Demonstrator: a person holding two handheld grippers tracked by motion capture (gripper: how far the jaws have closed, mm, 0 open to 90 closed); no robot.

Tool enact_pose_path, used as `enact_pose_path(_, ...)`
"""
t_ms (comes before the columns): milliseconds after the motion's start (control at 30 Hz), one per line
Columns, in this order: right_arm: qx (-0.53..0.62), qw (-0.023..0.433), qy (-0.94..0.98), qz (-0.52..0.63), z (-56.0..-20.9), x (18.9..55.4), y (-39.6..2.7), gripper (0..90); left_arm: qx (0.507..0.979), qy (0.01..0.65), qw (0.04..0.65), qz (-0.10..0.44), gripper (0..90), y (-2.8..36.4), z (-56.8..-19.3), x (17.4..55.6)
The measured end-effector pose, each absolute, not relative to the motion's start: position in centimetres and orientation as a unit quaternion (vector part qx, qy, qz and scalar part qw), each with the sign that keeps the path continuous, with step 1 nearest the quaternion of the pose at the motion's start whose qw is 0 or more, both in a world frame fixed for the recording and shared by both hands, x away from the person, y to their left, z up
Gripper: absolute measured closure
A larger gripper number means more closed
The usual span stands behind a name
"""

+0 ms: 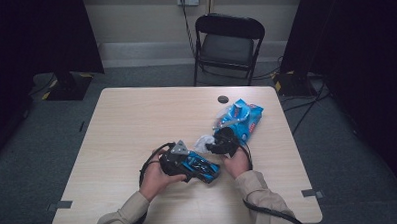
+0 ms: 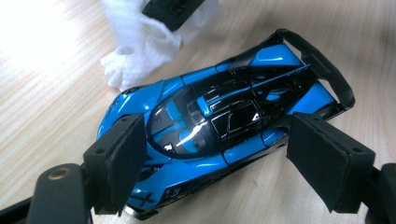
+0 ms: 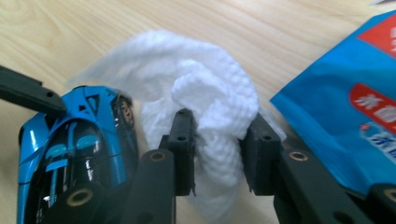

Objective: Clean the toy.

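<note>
From the high view, we've got the left gripper (image 1: pixel 196 164) clamped across the blue toy car (image 1: pixel 202 168) near the table's (image 1: pixel 137 124) front edge, and the right gripper (image 1: pixel 221 141) just beyond it, beside the blue wipes pack (image 1: pixel 241 118). We judge this a wiping job, about to start.

In the left gripper view, our pads (image 2: pixel 122 158) sit on the car's (image 2: pixel 219 116) two flanks, holding it steady on the wood.

In the right gripper view, we're pinching a bunched white wipe (image 3: pixel 205 107), jaws partly spread around its bulk, just beside the car's (image 3: pixel 74 144) nose. Next, we'll need to bring that wipe onto the bodywork while the left holds firm.
</note>
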State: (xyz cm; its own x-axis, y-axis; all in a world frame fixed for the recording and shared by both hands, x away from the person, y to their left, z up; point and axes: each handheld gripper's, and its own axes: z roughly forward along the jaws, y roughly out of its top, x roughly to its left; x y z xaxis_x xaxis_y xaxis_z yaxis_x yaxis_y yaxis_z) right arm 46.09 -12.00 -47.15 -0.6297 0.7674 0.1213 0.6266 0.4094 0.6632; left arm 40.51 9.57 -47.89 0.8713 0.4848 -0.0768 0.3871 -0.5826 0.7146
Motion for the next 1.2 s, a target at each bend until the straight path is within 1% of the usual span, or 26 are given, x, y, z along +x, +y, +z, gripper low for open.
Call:
enact_pose_path(300, 0.418, 0.093, 0.831, 0.356, -46.7, 45.5, -12.9, 53.6, 0.887, 0.248, 0.385, 0.061, 19.7, 9.4, -47.8, 40.5)
enact_pose_path(367, 0.417, 0.088, 0.831, 0.358, -46.5, 45.4, -13.0, 52.9, 0.884, 0.250, 0.390, 0.066, 19.7, 9.4, -47.8, 40.5)
enact_pose_path(467, 0.413, 0.092, 0.831, 0.362, -46.3, 45.4, -12.9, 48.5, 0.882, 0.251, 0.394, 0.066, 19.9, 9.3, -47.8, 40.7)
enact_pose_path(600, 0.415, 0.104, 0.826, 0.368, -45.9, 45.6, -12.8, 46.5, 0.883, 0.250, 0.392, 0.063, 19.9, 9.3, -47.9, 40.8)
enact_pose_path(700, 0.414, 0.101, 0.824, 0.373, -45.7, 45.9, -12.5, 46.7, 0.883, 0.251, 0.391, 0.061, 19.7, 9.2, -47.8, 40.9)
enact_pose_path(800, 0.408, 0.093, 0.831, 0.367, -45.9, 46.3, -11.9, 52.9, 0.883, 0.250, 0.392, 0.060, 19.7, 9.2, -47.8, 41.0)
enact_pose_path(900, 0.410, 0.082, 0.835, 0.357, -46.7, 46.5, -11.4, 56.7, 0.884, 0.248, 0.392, 0.061, 20.1, 9.2, -47.8, 41.0)
enact_pose_path(1000, 0.408, 0.072, 0.844, 0.340, -47.9, 46.6, -10.9, 56.6, 0.883, 0.249, 0.393, 0.065, 20.3, 9.2, -47.9, 40.9)
enact_pose_path(1100, 0.401, 0.078, 0.851, 0.329, -48.4, 46.5, -10.7, 58.0, 0.884, 0.246, 0.393, 0.066, 20.5, 9.2, -47.9, 40.9)
enact_pose_path(1167, 0.392, 0.081, 0.857, 0.326, -48.4, 46.5, -10.5, 63.7, 0.884, 0.245, 0.392, 0.069, 20.4, 9.2, -47.9, 40.8)
enact_pose_path(1200, 0.390, 0.083, 0.858, 0.323, -48.5, 46.4, -10.4, 68.7, 0.884, 0.244, 0.393, 0.071, 20.4, 9.2, -47.9, 40.8)
